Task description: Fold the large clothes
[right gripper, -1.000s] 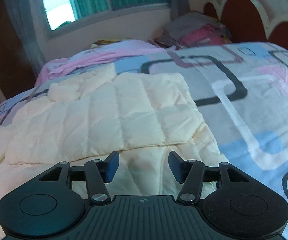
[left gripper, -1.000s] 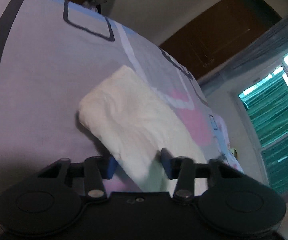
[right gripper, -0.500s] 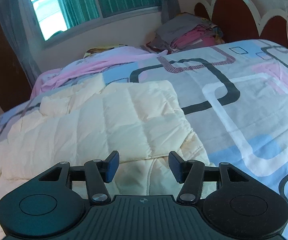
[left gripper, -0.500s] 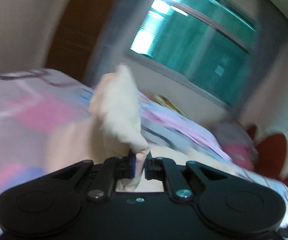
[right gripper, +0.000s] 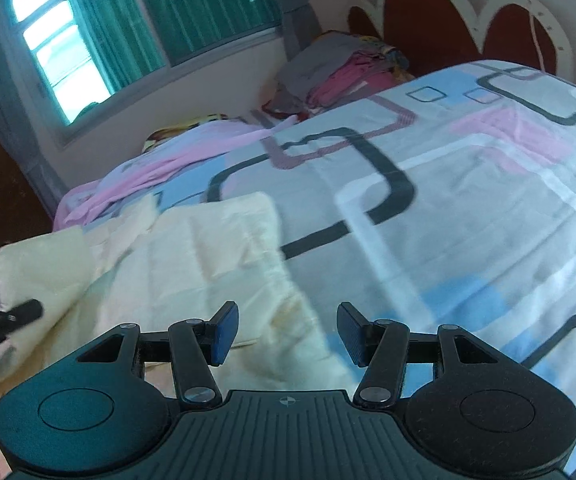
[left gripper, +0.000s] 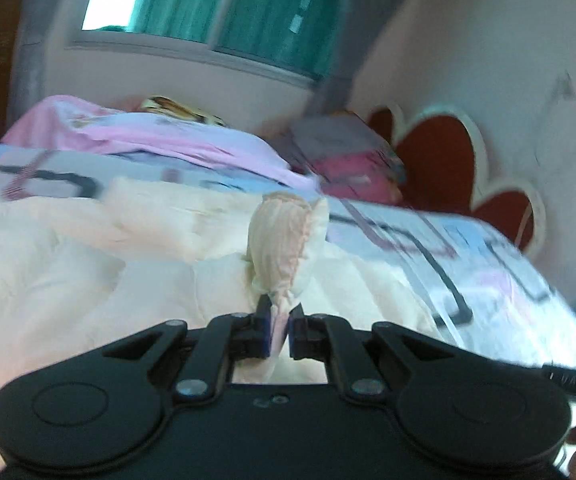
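— Cloth filled the left gripper (left gripper: 279, 330): its jaws were clamped on a bunched end, apparently a sleeve cuff (left gripper: 283, 240), of the cream quilted jacket (right gripper: 191, 264).

— Why pinched there?

— Probably so that part could be carried across the jacket's body for a fold. The jacket itself lay spread on the patterned bedsheet (right gripper: 468, 200), on the window side of the bed.

— And the right gripper (right gripper: 285, 338)?

— Its jaws stood apart with nothing between them, hovering at the jacket's near edge, likely waiting to pin or take the hem.
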A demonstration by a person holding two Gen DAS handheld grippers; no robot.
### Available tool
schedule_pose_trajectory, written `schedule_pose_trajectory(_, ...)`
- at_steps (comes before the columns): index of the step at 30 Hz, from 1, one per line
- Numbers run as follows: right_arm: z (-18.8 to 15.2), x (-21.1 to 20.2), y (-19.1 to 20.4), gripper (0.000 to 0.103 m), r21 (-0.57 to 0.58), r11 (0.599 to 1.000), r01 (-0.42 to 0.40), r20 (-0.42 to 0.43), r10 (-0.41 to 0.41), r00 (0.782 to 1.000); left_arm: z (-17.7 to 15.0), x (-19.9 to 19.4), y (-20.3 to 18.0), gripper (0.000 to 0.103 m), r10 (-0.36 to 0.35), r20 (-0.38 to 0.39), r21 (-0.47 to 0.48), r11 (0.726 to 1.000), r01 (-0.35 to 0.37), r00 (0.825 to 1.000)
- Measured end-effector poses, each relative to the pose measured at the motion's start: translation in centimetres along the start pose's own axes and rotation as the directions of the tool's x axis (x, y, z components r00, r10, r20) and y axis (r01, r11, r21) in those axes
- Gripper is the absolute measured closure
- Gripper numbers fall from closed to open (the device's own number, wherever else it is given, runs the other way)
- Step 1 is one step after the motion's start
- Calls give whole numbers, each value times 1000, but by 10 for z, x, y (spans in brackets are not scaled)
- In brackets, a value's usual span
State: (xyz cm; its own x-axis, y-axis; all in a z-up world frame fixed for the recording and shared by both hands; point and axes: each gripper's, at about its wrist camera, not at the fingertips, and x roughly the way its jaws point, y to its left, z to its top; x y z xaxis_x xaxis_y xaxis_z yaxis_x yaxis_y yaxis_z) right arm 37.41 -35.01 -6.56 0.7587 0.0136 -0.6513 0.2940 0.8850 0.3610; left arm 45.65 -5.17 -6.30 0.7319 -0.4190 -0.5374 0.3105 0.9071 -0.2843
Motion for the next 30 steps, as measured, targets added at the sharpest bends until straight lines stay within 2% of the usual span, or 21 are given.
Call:
schedule_pose_trajectory(5,7,-4,-24,48,29,999,14,0,-14,1000,-11,38,-39,95,-23,-74,45,999,27,997)
schedule_pose_trajectory(6,8,-4,-26,47,32,999,14,0,-14,1000,-14,46,-44,90,-32,-106,51,998,38,994)
schedule_pose_trajectory(8,11,-4,-31,47,38,999,7,-5,-6,1000,-22,54,-54,64,-38,-148,66,997,49,988)
schedule_pose_trajectory(9,12,-4,-32,47,43,999,2,-8,-2,1000,-25,55,-58,37,-52,-152,78,995,65,987)
schedule_pose_trajectory(10,13,-3,-32,47,47,999,1,-9,0,1000,-27,52,-60,17,-70,-147,78,994,82,987)
schedule_pose_trajectory(12,14,0,-30,47,50,999,-15,-8,16,1000,-28,36,-63,18,-76,-106,89,992,85,991)
schedule_pose_trajectory(14,16,4,-24,47,56,998,-42,-5,43,999,-26,22,-57,21,-52,-85,91,994,60,995)
schedule_pose_trajectory(16,16,10,-13,47,58,994,-88,-13,89,996,-23,2,-37,27,-28,-47,56,998,31,998)
schedule_pose_trajectory(19,16,25,9,46,43,987,-155,-34,157,987,-17,-25,8,35,74,4,4,997,-74,997)
schedule_pose_trajectory(21,15,37,25,28,21,981,-193,-46,194,980,-17,-44,46,40,176,34,-20,984,-176,984)
schedule_pose_trajectory(24,13,59,44,28,-4,975,-220,-79,219,972,-19,-62,102,43,297,32,-65,953,-294,954)
schedule_pose_trajectory(27,10,83,57,29,-9,976,-217,-124,214,969,-21,-64,140,46,343,8,-79,937,-341,939)
schedule_pose_trajectory(28,9,87,61,36,-20,978,-206,-135,201,970,-21,-60,145,46,340,-8,-79,937,-340,940)
schedule_pose_trajectory(29,8,90,64,66,-38,978,-204,-146,196,970,-23,-56,152,47,333,-21,-79,940,-333,943)
schedule_pose_trajectory(30,7,91,68,90,-50,976,-213,-155,204,967,-25,-52,158,48,330,-29,-74,941,-332,943)
